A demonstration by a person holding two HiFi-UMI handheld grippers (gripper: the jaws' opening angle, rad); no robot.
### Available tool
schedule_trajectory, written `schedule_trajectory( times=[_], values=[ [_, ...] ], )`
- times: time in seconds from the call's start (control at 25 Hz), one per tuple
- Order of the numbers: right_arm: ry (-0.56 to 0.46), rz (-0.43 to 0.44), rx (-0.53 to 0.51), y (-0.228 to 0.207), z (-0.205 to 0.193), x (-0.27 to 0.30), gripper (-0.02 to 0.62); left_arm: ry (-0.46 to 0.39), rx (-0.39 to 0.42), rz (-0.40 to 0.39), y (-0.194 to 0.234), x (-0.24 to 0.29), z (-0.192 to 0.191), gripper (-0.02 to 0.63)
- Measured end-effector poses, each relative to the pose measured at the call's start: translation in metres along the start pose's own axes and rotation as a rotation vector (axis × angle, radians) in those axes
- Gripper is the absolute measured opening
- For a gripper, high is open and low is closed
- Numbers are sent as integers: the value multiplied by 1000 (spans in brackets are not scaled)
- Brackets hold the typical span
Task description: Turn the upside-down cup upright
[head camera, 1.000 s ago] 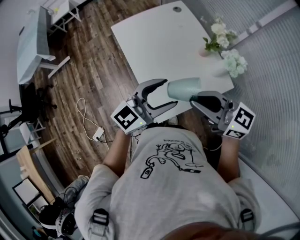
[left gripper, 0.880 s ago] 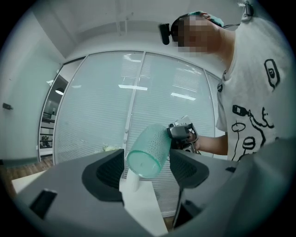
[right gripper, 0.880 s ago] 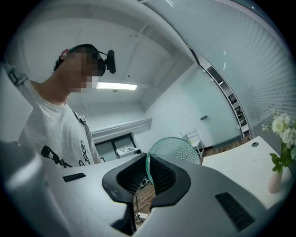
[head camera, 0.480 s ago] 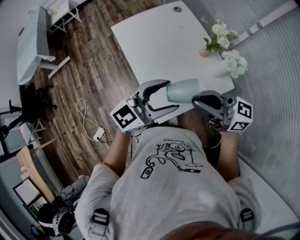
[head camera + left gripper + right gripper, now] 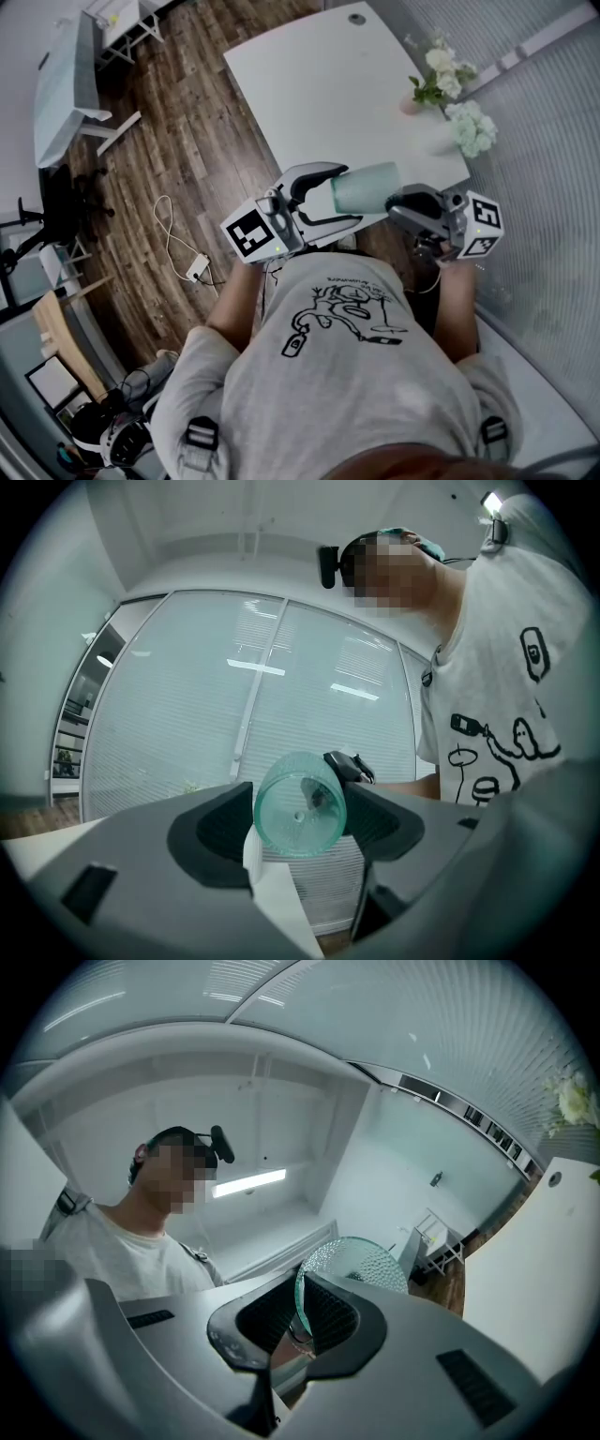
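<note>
Above the near edge of the surface (image 5: pixel 309 84), the right claw (image 5: pixel 394 200) pinches the wall of the cup (image 5: pixel 370 183), holding it sideways mid-turn, while the left claw (image 5: pixel 347 194), jaws just opened wide around its base, apparently lets go.

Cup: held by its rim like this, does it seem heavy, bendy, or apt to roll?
Probably light: the right tongs hold the cup out sideways by its rim alone. Likely stiff: the pinched wall shows no buckling in the right gripper view. Round, so it may roll if laid sideways on the table.
</note>
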State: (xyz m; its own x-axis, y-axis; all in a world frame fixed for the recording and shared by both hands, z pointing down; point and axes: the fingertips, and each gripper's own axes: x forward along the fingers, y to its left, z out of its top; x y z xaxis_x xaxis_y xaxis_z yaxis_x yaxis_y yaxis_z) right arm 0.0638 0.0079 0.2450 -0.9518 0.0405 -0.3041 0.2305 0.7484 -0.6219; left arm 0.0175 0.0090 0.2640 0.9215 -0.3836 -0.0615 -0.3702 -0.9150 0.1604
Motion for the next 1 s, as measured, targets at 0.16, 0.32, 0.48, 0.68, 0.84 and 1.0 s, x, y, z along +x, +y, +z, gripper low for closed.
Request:
schedule_trajectory(
  times=[0.16, 0.32, 0.48, 0.68, 0.84, 1.0],
  values=[
    [3, 2, -2, 1, 0, 1, 49, -9, 0, -7, -2, -1, 3, 298],
    [6, 2, -25, 4, 0, 2, 51, -13, 1, -16, -3, -1, 4, 293],
    [24, -18, -69, 5, 0, 3, 51, -34, -9, -25, -3, -3, 5, 293],
    [51, -65, -120, 4, 0, 2, 52, -36, -9, -27, -2, -3, 3, 291],
    [83, -93, -174, 4, 0, 1, 126, -44, -14, -27, -1, -2, 2, 291],
    [121, -131, -213, 4, 0, 4, 189, -49, -25, -21, 0, -2, 1, 290]
  ],
)
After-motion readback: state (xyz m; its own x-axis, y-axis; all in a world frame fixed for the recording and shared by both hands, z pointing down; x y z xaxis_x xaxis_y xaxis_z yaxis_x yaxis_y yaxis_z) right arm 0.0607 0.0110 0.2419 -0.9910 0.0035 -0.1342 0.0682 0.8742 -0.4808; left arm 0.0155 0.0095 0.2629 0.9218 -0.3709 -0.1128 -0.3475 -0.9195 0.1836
